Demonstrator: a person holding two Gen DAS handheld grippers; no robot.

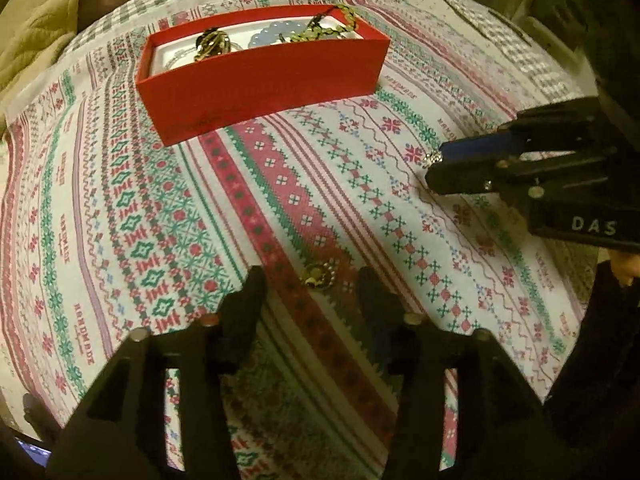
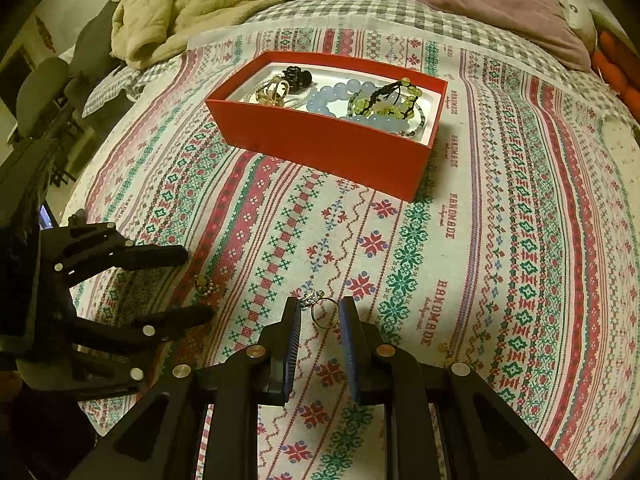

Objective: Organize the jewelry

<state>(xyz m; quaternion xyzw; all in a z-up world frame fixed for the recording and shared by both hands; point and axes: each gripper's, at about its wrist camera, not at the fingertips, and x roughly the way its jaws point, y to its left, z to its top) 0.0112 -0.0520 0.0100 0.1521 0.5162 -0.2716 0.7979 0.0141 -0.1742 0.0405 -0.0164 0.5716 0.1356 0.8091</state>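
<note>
Left tongs point(image 1: 312, 280) parted; right tongs point(image 2: 319, 312) nearly closed.

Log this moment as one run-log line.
left gripper: open over beaded earring | right gripper: shut on gold ring | red box: holds bracelets

The patterned cloth point(image 2: 500, 216) spread over the bed carries the word "HANDMADE" printed in red capitals, repeated along its plain stripes; a small line of script sits under each word, too fine to read. The right gripper point(image 1: 434, 168), seen from the left wrist camera, bears white capitals "DAS" on its black body, possibly part of a longer word cut off.
</note>
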